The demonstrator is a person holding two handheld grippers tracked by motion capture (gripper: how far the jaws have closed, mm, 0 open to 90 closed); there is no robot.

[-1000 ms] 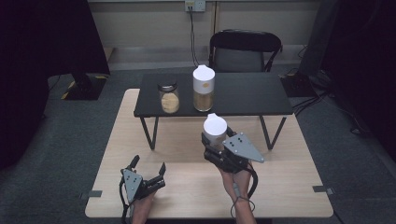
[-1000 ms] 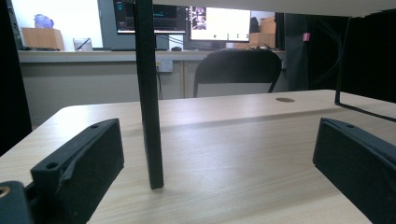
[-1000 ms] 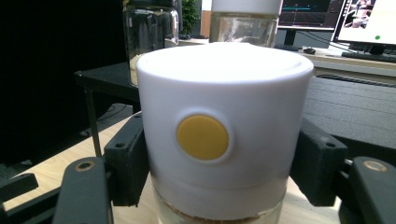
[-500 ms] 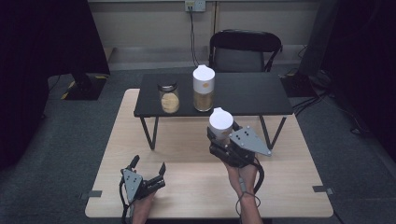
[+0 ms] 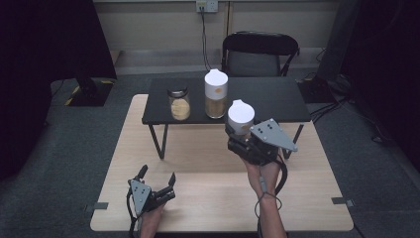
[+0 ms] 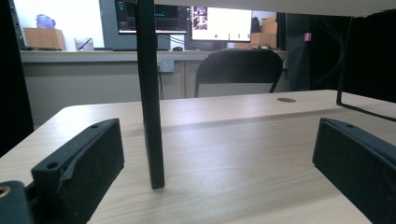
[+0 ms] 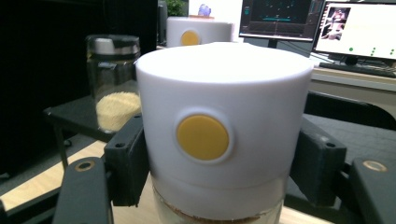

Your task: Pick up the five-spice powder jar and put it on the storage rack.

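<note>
The right gripper [image 5: 241,133] is clamped on a jar with a white lid [image 5: 240,117], one black jaw pressing on each side just under the lid, and holds it in the air above the wooden table [image 5: 208,163], just in front of the black shelf [image 5: 267,99]. In the right gripper view the lid [image 7: 224,119] bears a round yellow button on its side, and below it the glass shows a brown, grainy filling at the very bottom edge of the picture.

Two more containers stand on the shelf. A taller jar [image 5: 216,94] with the same white lid is part full of a tan, grainy material. To its left, a little apart, a small glass jar [image 5: 179,103] with a dark lid holds pale yellow grains up to about half its height.

The left gripper [image 5: 157,179] rests low on the near left part of the table, its jaws spread wide with nothing between them; in its own view a black shelf leg [image 6: 150,93] stands ahead of it.
</note>
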